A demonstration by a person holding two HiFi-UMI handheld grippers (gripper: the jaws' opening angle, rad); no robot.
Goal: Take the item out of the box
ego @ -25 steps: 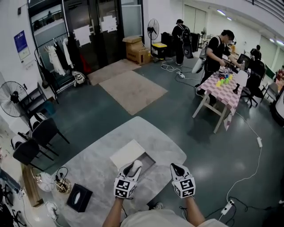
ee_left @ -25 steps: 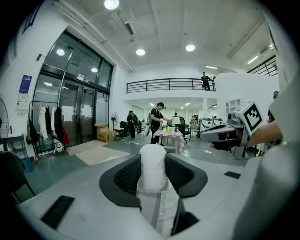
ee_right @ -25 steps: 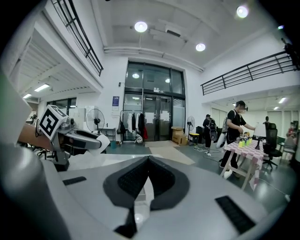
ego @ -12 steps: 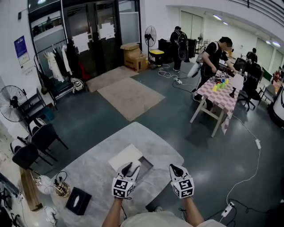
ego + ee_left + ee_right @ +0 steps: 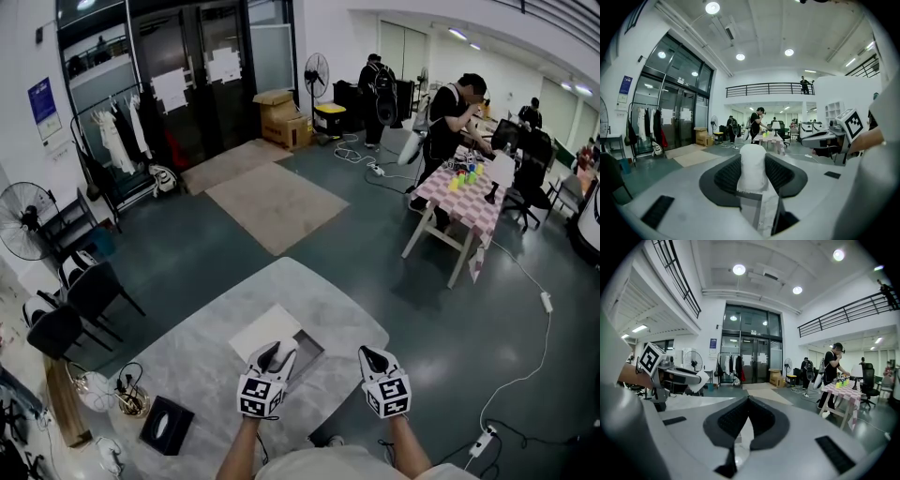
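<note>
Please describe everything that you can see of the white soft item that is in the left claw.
The white, soft, cloth-like roll has a rounded top and a frayed lower edge. It stands upright in the left claw, and the black ribbed pads press on both of its sides. Nothing else touches it. In the head view it is at the near edge of the open shallow box on the grey table.

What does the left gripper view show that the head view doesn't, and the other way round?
Left gripper view only: the left gripper's black pads pressed on a white fabric item, plus a railed balcony. Head view only: the open white box in full, on the grey table, and a black tissue box. Both: the right gripper and the checked-cloth table.
</note>
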